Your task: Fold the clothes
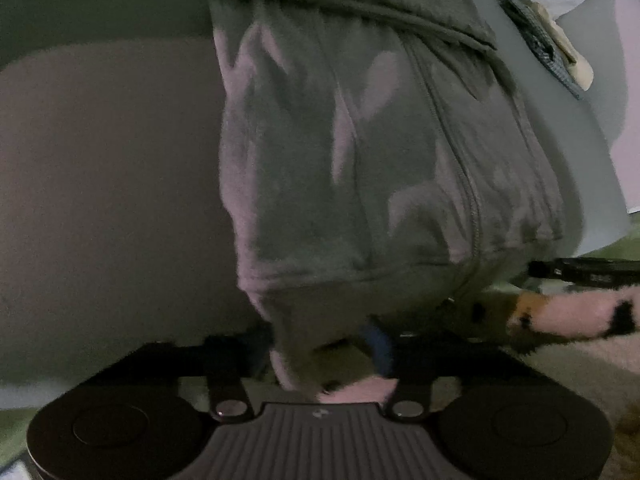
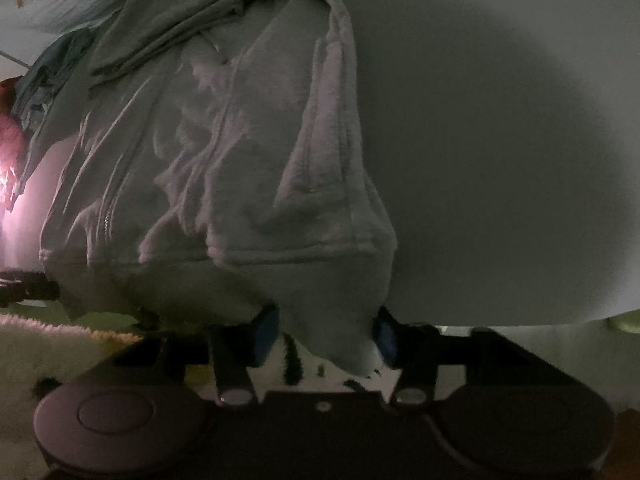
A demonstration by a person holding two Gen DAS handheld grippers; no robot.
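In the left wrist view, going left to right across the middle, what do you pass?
Bare grey surface → grey zip-up hoodie, with its zipper running down the right part → a strip of the same grey surface → green area at the far right edge.

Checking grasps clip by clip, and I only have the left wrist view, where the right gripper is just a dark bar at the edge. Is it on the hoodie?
Observer: It looks so. In the right wrist view, the right gripper has the hoodie hem corner bunched between its jaws, and the cloth touches both blue pads.
Reviewer: Is there anything else on that side that I can't see?
Observer: A red-pink glow sits at the frame's left edge, beside the teal cloth. What it is cannot be told.
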